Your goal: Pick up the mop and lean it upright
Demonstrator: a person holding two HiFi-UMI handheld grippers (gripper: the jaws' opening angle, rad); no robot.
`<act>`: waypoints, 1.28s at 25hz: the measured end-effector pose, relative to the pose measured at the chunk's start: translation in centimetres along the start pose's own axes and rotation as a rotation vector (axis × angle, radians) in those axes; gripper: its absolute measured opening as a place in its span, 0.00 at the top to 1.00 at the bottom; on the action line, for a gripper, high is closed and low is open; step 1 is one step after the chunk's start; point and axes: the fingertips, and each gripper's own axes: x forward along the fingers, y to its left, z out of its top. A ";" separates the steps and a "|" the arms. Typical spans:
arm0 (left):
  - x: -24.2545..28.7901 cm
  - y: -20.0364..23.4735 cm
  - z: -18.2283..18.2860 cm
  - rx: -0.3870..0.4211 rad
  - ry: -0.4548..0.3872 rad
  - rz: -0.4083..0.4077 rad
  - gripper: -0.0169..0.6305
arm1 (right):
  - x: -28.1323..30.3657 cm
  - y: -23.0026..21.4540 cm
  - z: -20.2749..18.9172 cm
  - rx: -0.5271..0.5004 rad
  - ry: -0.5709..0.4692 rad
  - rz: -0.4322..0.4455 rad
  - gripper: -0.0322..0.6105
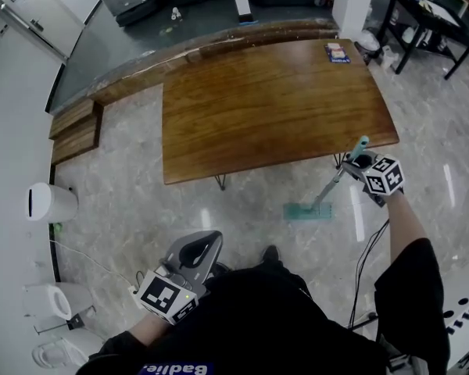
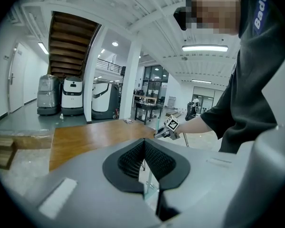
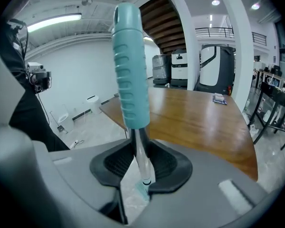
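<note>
Mop (image 3: pixel 129 65): nearest item, filling the right gripper view. Teal ribbed grip on top, bare metal shaft (image 3: pixel 141 160) below, teal flat head (image 1: pixel 307 212) at the bottom.

- Position: head on the floor (image 1: pixel 141 209), just in front of the table (image 1: pixel 273 108). The shaft slants up and to the right, and the grip end comes near the table's front edge by its right corner. Tilted, not yet upright.
- Right gripper (image 1: pixel 358 162): jaws narrow, pads clamped on the metal shaft just under the teal grip. Held out at arm's length.
- Left gripper (image 1: pixel 195 255): jaws drawn together with nothing between them, held close to the person's body and well apart from the mop.
- Table: long wooden top on thin wire legs, with a small pack (image 1: pixel 337 52) at its far right corner.
- Floor: glossy stone. White bin (image 1: pixel 51 201) at the left wall, well clear.

Handling note (a judgement, not something seen):

- The step in hand looks like swinging the shaft steeper to rest against the table edge.
- Keep the head flat as the pivot, because the polished floor may let it skid away.
- The hold is on smooth metal, so keep it firm to stop the shaft slipping through the pads.
- Bring the upper shaft onto the edge slowly.
- Loosen only once the mop's weight is on the table and the head stays put.
- The free left gripper could steady the lower shaft if the mop wobbles.
</note>
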 end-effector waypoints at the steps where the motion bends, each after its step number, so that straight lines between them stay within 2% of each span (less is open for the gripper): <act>1: 0.0 0.0 -0.2 -0.008 0.006 0.005 0.95 | 0.4 -0.6 0.3 -0.004 0.003 -0.014 0.78; 13: -1.1 1.5 -0.4 -0.017 0.007 0.062 0.95 | 4.5 -5.6 2.7 -0.127 0.113 -0.195 0.76; 17: -1.8 1.9 -0.7 -0.010 0.006 0.080 0.95 | 5.1 -6.2 2.9 -0.165 0.108 -0.246 0.74; 25: -2.8 2.3 -0.7 -0.026 0.001 0.117 0.95 | 5.9 -7.1 3.2 -0.175 0.095 -0.300 0.71; 29: -3.5 2.9 -0.9 -0.033 0.010 0.140 0.95 | 6.3 -7.5 3.0 -0.155 0.088 -0.319 0.61; 32: -3.8 3.1 -1.1 -0.039 0.009 0.154 0.95 | 6.5 -7.8 2.7 -0.114 0.076 -0.333 0.49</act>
